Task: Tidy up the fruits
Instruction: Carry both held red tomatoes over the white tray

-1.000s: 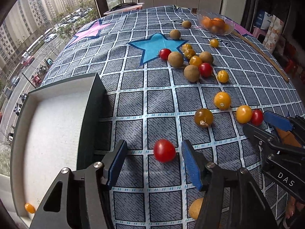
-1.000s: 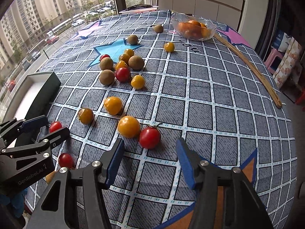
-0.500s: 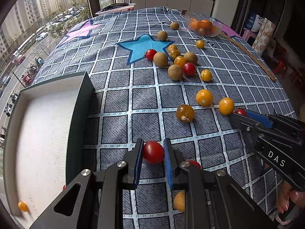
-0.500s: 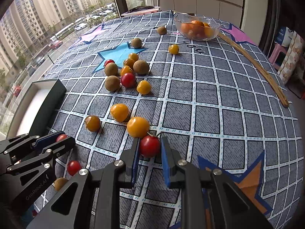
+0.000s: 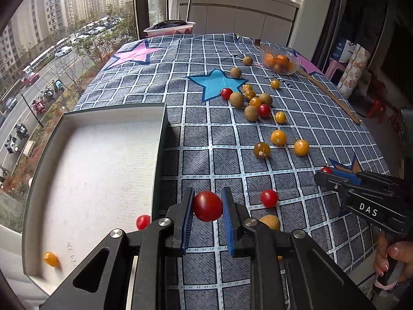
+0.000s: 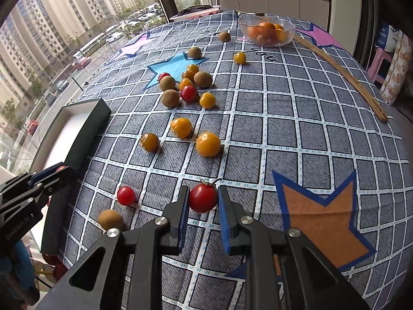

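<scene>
My left gripper [image 5: 207,206] is shut on a red cherry tomato [image 5: 207,206] and holds it above the cloth, just right of the box wall. The dark box with a white floor [image 5: 98,170] holds a red tomato [image 5: 142,221] and a small yellow one [image 5: 50,258]. My right gripper [image 6: 202,198] is shut on a red tomato with a stem [image 6: 203,197], lifted off the cloth. It also shows in the left wrist view [image 5: 335,174]. Another red tomato [image 6: 126,195] and a brown longan [image 6: 111,219] lie near the left gripper [image 6: 55,171].
Several yellow and red tomatoes and brown longans [image 6: 189,87] are scattered mid-table on the checked cloth. A glass bowl of orange fruit [image 6: 267,31] stands at the far end. A wooden stick [image 6: 343,72] lies along the right edge. A window runs along the left.
Both grippers went from open around their red tomatoes to shut on them, then lifted them off the cloth. The left one has moved toward the box.
</scene>
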Tool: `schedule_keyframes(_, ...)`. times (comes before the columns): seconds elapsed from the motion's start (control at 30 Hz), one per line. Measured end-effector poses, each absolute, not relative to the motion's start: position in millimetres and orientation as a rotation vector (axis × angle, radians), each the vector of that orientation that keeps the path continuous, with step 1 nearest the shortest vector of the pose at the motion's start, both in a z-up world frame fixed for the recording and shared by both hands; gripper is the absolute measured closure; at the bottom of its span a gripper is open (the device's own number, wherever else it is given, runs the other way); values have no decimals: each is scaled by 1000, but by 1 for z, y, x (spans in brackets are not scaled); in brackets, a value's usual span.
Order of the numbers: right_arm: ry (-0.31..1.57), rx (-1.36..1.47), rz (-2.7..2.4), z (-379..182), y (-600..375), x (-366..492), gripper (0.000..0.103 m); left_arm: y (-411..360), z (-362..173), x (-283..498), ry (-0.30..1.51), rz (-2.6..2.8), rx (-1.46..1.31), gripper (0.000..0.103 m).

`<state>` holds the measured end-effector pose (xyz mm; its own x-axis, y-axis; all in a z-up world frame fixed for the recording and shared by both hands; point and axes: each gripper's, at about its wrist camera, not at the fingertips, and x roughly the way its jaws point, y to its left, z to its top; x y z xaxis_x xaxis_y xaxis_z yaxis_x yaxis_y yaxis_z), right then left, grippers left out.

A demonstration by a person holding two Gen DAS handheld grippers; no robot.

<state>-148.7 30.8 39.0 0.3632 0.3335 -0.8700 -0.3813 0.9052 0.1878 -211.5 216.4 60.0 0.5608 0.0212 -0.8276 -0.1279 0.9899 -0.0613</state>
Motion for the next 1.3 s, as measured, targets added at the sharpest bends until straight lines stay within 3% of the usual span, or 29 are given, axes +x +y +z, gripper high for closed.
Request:
schedule_keyframes(0.7,1086,-188,672,78,167,-182,80,343,55,-269,918,352,-223,80)
schedule_keyframes(1.3,1183,-304,763,32,282,-167,80,371,22,-250,986,380,-231,80)
